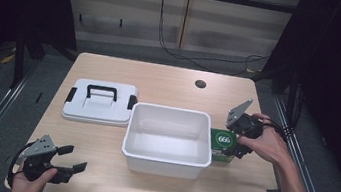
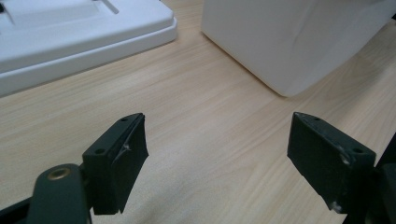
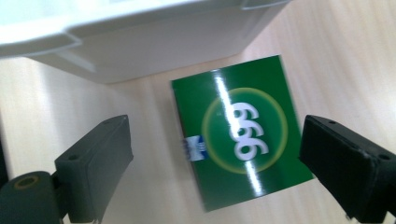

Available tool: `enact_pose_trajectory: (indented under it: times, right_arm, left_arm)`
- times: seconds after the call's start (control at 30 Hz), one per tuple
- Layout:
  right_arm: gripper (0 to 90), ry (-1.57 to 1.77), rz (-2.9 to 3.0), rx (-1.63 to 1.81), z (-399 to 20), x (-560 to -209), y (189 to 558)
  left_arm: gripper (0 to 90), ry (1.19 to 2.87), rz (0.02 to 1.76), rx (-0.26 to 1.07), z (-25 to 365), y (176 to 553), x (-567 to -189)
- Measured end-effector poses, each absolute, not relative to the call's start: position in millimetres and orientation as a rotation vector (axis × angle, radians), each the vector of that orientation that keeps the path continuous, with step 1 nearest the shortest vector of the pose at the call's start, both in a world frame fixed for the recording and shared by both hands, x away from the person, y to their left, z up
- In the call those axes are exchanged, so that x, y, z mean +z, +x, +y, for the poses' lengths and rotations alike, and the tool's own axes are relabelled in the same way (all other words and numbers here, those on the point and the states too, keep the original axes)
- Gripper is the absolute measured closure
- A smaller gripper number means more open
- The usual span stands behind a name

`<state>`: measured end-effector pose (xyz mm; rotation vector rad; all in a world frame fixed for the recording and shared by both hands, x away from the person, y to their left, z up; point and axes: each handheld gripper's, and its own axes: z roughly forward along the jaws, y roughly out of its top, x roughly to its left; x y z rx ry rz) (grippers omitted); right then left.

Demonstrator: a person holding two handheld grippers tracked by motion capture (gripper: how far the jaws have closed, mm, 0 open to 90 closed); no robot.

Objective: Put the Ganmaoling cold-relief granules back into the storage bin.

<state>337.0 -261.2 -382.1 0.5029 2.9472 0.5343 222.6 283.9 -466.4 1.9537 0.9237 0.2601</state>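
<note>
A green box marked 666 (image 1: 222, 145) (image 3: 240, 135) lies on the table just right of the white plastic bin (image 1: 169, 139). My right gripper (image 1: 236, 141) (image 3: 217, 158) hovers over the box, open, one jaw on each side and neither touching it. Near the front left corner of the table my left gripper (image 1: 72, 158) (image 2: 217, 154) is open with bare wood between its jaws. The bin's white lid (image 1: 100, 102) with a black handle and black clips lies flat to the left of the bin.
The bin's wall (image 2: 285, 37) and the lid's edge (image 2: 84, 32) lie ahead of the left gripper. A round cable hole (image 1: 200, 84) sits in the far part of the table. Cables hang behind the table. Metal rails run along both sides.
</note>
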Motion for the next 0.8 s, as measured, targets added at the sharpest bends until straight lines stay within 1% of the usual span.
enact_pose_trajectory:
  times: [0.5,0.8]
  right_arm:
    - [8.6,0.393,3.032,0.379,-248.2,-400.6,359.5]
    - [8.6,0.317,3.068,0.303,-241.8,-405.5,367.9]
  left_arm:
    - [19.8,1.989,0.908,0.229,280.9,223.0,-468.7]
    - [19.9,2.009,0.903,0.203,280.2,223.6,-470.2]
